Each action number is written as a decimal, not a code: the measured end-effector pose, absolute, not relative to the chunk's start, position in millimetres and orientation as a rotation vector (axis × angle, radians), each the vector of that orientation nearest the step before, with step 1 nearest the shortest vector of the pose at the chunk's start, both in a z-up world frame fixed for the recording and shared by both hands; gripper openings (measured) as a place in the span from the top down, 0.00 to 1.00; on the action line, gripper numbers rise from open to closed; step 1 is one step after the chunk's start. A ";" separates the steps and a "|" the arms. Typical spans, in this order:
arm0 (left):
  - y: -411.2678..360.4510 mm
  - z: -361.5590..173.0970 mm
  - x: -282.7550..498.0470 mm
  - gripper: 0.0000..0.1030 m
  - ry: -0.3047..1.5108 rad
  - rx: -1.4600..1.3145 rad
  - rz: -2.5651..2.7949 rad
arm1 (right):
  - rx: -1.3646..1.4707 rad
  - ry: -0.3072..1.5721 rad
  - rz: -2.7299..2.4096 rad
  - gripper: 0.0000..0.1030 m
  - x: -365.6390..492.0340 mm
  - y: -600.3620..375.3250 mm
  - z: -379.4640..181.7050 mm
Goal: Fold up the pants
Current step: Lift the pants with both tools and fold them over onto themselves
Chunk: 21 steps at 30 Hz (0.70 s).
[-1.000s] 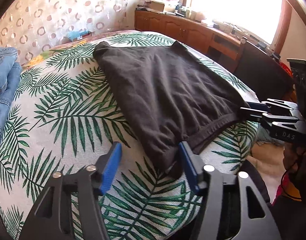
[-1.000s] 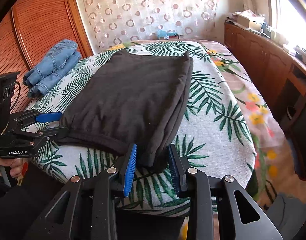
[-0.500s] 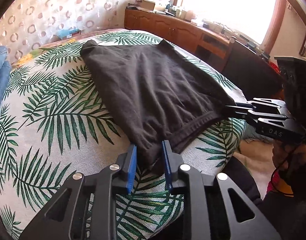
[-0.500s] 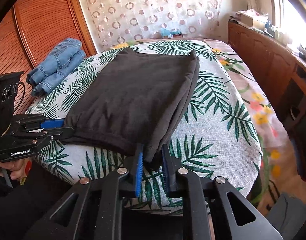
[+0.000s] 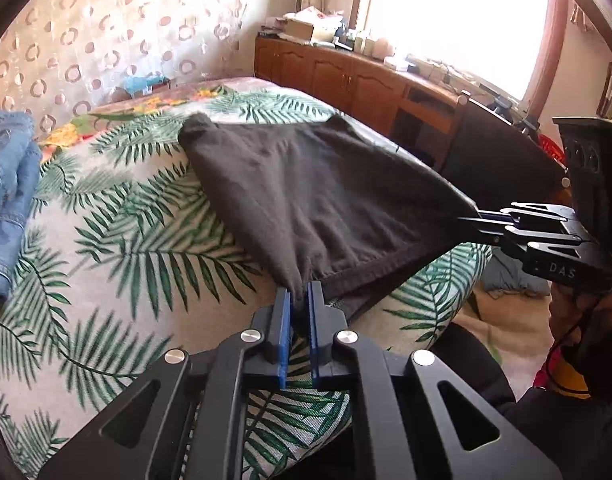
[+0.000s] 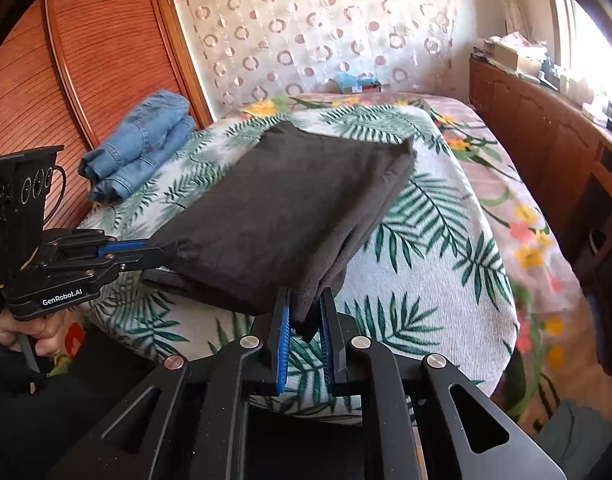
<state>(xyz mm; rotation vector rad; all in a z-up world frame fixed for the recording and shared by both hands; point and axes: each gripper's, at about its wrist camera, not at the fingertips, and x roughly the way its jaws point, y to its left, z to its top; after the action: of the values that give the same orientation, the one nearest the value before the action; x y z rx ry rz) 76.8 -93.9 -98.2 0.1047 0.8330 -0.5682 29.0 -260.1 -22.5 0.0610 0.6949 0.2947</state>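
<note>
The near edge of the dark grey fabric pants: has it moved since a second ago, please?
Yes: the near edge of the dark grey fabric pants has lifted off the palm-leaf bedspread, pinched in both tools.

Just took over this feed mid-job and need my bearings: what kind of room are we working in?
Most likely a home bedroom: a bed with a palm-leaf cover, a wooden wardrobe beside it, and a low wooden sideboard under the window.
</note>
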 end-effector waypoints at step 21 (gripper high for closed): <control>-87.5 -47.1 82.1 0.92 0.690 0.106 -0.578 | 0.021 0.563 0.312 0.87 1.5 -250.2 11.1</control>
<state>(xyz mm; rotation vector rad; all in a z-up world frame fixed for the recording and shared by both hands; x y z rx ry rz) 82.1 -87.5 -47.1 0.1057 0.6897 -0.5781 1.5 -250.2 11.1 0.0213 0.5634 0.3123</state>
